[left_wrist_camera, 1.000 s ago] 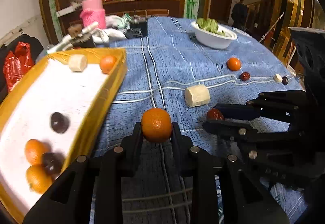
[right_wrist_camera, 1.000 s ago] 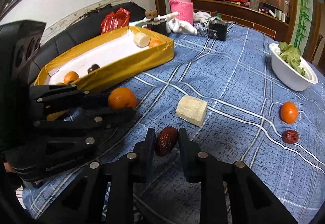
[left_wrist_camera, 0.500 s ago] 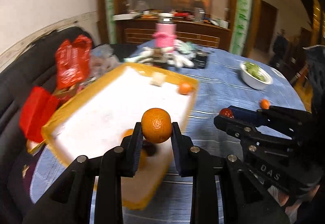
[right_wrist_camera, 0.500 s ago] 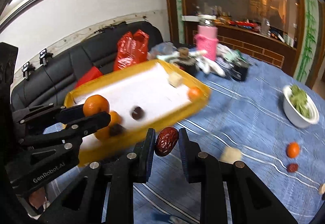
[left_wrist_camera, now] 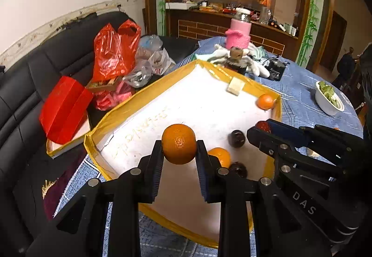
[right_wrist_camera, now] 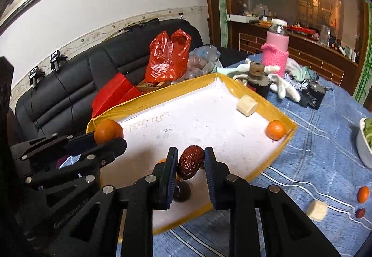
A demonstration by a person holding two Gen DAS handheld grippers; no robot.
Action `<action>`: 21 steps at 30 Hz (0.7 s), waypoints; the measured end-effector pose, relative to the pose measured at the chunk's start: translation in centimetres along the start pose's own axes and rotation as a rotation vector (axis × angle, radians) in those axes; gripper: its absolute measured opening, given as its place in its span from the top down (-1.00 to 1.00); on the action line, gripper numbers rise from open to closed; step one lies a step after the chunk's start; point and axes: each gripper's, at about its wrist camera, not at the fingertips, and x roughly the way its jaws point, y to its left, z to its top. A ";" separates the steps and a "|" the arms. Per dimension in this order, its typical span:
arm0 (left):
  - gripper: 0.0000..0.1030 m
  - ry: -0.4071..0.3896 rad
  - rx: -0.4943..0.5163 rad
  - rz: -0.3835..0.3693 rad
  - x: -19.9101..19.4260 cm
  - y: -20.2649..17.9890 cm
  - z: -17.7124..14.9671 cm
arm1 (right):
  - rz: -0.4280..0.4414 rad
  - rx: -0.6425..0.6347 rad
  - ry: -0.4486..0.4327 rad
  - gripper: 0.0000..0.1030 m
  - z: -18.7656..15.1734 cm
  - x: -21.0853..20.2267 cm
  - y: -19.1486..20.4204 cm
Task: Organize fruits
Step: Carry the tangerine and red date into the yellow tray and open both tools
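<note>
My left gripper [left_wrist_camera: 178, 152] is shut on an orange mandarin [left_wrist_camera: 179, 143] and hangs over the near end of the yellow-rimmed white tray [left_wrist_camera: 130, 108]. My right gripper [right_wrist_camera: 190, 165] is shut on a wrinkled red date [right_wrist_camera: 190, 161], also above the tray [right_wrist_camera: 162, 96], just right of the left one. Inside the tray lie another mandarin [left_wrist_camera: 219, 155], two dark round fruits [left_wrist_camera: 236, 138], a far mandarin [left_wrist_camera: 265, 101] and a pale cut chunk [left_wrist_camera: 235, 86]. On the blue cloth remain a pale chunk [right_wrist_camera: 316, 210], a small mandarin [right_wrist_camera: 363, 194] and a red date [right_wrist_camera: 360, 212].
A white bowl of greens [left_wrist_camera: 329, 99] stands on the cloth to the right. Behind the tray are a pink-sleeved bottle [right_wrist_camera: 276, 52], gloves and a small black box [right_wrist_camera: 312, 94]. Left of the table is a black sofa with red bags [left_wrist_camera: 114, 52].
Both grippers have swung left and risen from over the blue cloth to above the tray, each keeping its fruit. The left view has rolled, bringing the sofa and bags into sight.
</note>
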 end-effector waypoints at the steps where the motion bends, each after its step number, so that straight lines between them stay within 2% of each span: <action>1: 0.51 0.010 -0.006 -0.002 0.3 0.1 0.0 | 0.001 0.002 0.005 0.55 0.1 0.5 0.1; 14: 0.48 0.104 -0.015 0.001 3.1 0.2 -0.6 | -0.022 0.027 0.060 0.48 -0.1 3.7 -0.7; 15: 0.48 0.113 -0.019 0.014 3.2 0.3 -0.7 | -0.025 0.033 0.062 0.26 -0.2 3.8 -0.8; 16: 0.46 0.120 -0.023 0.023 3.4 0.4 -0.8 | -0.026 0.041 0.064 0.14 -0.2 3.8 -1.0; 18: 0.20 0.131 -0.031 0.040 3.6 0.6 -1.0 | -0.040 0.054 0.062 -0.10 -0.5 3.8 -1.3; 20: -0.08 0.123 -0.035 0.053 3.4 0.7 -1.2 | -0.045 0.066 0.056 -0.13 -0.7 3.5 -1.7; 21: -0.09 0.118 -0.033 0.053 3.2 0.7 -1.3 | -0.046 0.076 0.050 -0.19 -0.8 3.2 -2.0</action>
